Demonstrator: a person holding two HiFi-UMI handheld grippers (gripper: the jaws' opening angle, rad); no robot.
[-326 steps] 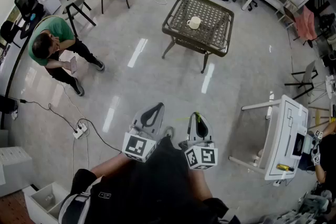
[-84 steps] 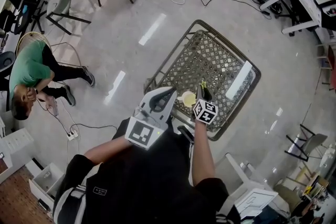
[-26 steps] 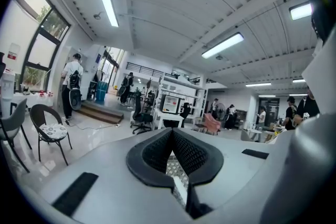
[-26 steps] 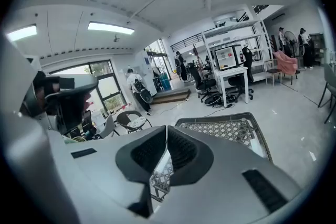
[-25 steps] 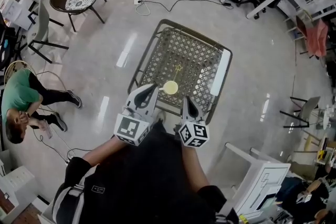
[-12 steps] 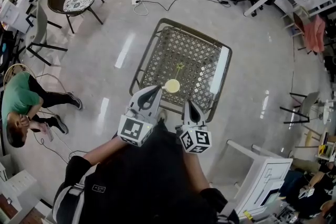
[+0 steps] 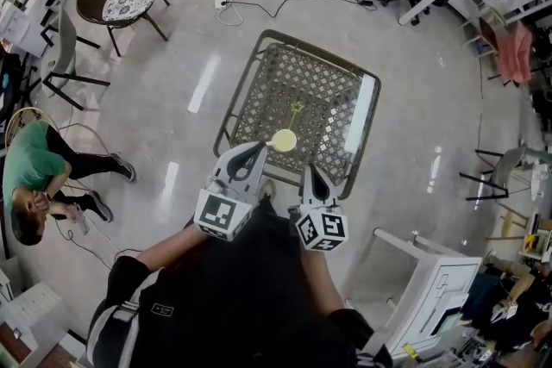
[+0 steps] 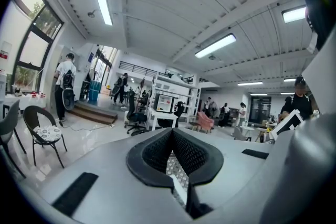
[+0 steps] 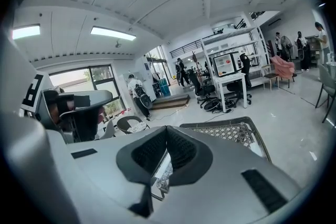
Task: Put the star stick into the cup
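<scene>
The cup (image 7: 283, 140) stands on the lattice surface (image 7: 321, 82), close to the edge nearest to the person. The star stick (image 7: 296, 109) seems to rise out of the cup, with its lower end inside. Its star end leans beyond the cup, toward the middle of the surface. The stick is very thin in the head view, so I cannot be fully sure that its foot is in the cup, but it looks so. By this I judge that the task is already finished.

This would explain how the two grippers are held. The left gripper (image 7: 255, 152) is just beside the cup, on the person's side and a little to the left. It does not touch the cup. In the left gripper view the left gripper (image 8: 172, 131) has its jaws closed, pad against pad, with nothing between them. Only a little of the lattice shows below the tips.

The right gripper (image 7: 309, 171) is also on the person's side of the cup, a little to the right and farther from it than the left one. In the right gripper view the right gripper (image 9: 166, 130) likewise has its jaws together and empty.

Neither gripper view shows the cup or the stick. Both things lie past the tips of the jaws and are free of them. I think both grippers are near the body because nothing is left to carry.
</scene>
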